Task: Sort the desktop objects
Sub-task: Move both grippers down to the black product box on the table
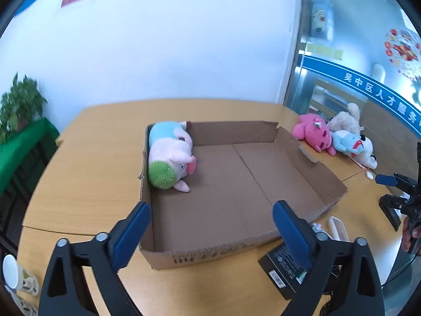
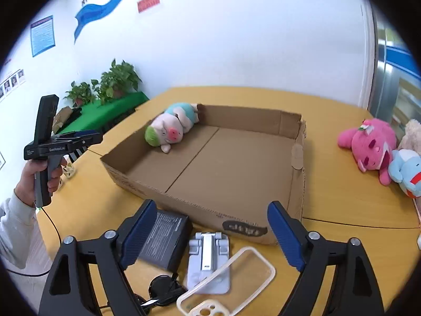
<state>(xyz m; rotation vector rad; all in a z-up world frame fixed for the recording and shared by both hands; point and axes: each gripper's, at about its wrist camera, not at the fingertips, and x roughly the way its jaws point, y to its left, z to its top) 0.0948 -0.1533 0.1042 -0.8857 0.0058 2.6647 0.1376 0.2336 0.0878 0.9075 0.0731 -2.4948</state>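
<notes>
An open cardboard box [image 1: 310, 155] [image 2: 298, 163] sits on the wooden table. A pig plush [image 1: 172, 158] [image 2: 171, 129] with green hair lies in its far left corner. My left gripper [image 1: 210, 237] is open and empty above the box's near edge. My right gripper [image 2: 210, 234] is open and empty above a black box [image 2: 165, 239] [image 1: 284, 271], a grey phone stand [image 2: 208, 260] and a clear phone case [image 2: 229, 281]. A pink plush [image 1: 314, 131] [image 2: 368, 144], a blue plush [image 1: 347, 142] [image 2: 406, 171] and a beige plush [image 1: 344, 118] lie right of the box.
A black corded item [image 2: 160, 289] lies by the phone stand. A paper cup [image 1: 11, 271] stands at the table's left edge. Potted plants [image 2: 118, 79] on a green-covered stand [image 2: 105, 113] are beyond the table. The left handheld gripper shows in the right wrist view [image 2: 52, 142].
</notes>
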